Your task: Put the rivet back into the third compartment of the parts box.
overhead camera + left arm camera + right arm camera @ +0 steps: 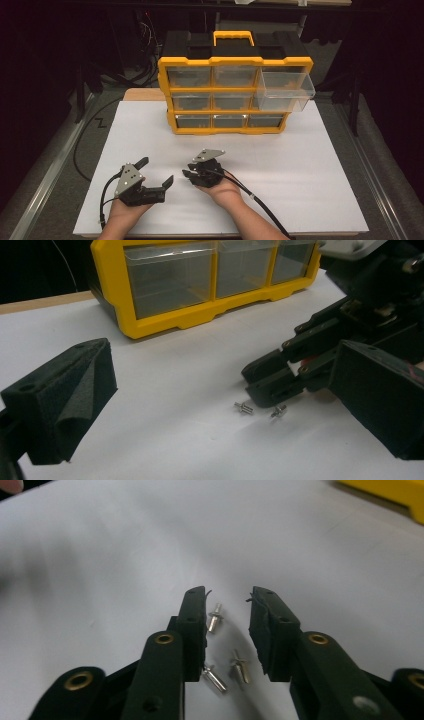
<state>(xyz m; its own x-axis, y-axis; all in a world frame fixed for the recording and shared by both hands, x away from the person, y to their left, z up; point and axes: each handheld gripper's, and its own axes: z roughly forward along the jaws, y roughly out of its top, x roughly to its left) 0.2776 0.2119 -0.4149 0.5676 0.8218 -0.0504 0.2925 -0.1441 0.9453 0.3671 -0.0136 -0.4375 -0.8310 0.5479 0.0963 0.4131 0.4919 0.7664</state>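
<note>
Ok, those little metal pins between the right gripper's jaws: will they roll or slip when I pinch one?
The pins look like smooth round metal with a collar, so one would probably roll in an arc if nudged. They are tiny beside the right gripper and its pads, so likely light and apt to skid on the white board. They lie close together, so you might catch two.

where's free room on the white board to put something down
Bare board lies right of the right claw and between the claws and the yellow drawer cabinet. It is crowded at the right claw, where small metal pins lie between its tips, and the left claw sits close beside.
</note>
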